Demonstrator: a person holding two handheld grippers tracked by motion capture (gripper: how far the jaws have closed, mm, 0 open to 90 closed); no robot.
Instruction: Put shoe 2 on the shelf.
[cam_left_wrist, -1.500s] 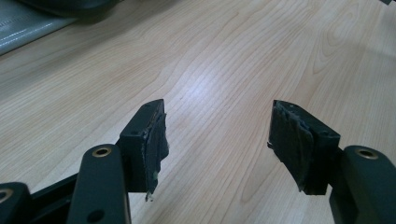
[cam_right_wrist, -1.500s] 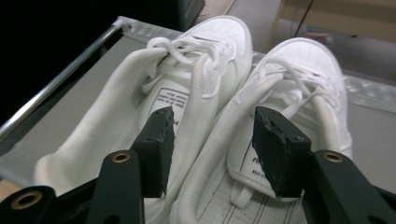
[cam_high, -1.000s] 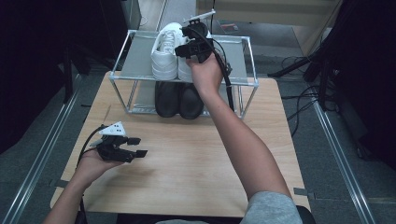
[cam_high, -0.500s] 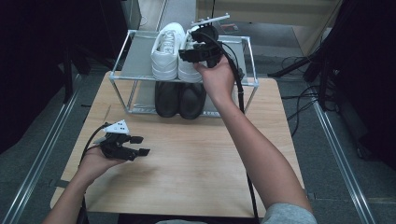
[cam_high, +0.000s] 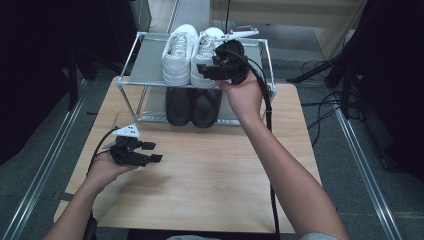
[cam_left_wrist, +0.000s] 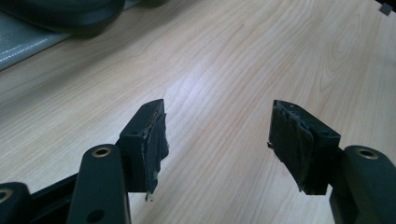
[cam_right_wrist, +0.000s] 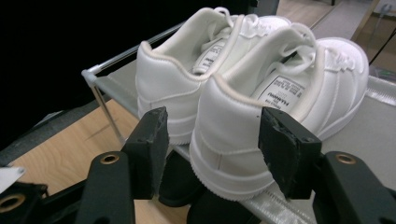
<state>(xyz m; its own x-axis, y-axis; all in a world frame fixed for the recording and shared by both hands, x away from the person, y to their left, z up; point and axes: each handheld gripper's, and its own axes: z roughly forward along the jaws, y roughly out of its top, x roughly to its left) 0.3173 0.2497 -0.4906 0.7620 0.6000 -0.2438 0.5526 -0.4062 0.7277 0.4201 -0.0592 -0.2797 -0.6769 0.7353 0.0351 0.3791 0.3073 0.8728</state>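
Observation:
A pair of white sneakers stands on the top shelf of a metal shoe rack (cam_high: 145, 60), heels toward me: the left one (cam_high: 177, 50) and the right one (cam_high: 206, 45). My right gripper (cam_high: 202, 71) is open at the right sneaker's heel (cam_right_wrist: 229, 126), which sits just beyond the gap between its jaws (cam_right_wrist: 215, 149). I cannot tell whether the pads touch it. My left gripper (cam_high: 154, 152) hovers low over the wooden table (cam_high: 210, 170) at the front left, open with nothing between its jaws (cam_left_wrist: 217, 140).
A pair of black shoes (cam_high: 192, 105) sits on the rack's lower shelf, its toes also seen from the left gripper (cam_left_wrist: 70, 14). The right gripper's cable (cam_high: 270, 150) trails along the forearm. Metal rails run along both sides of the table.
My right gripper has come down and toward me from above the sneakers to the right sneaker's heel. The left gripper has barely shifted.

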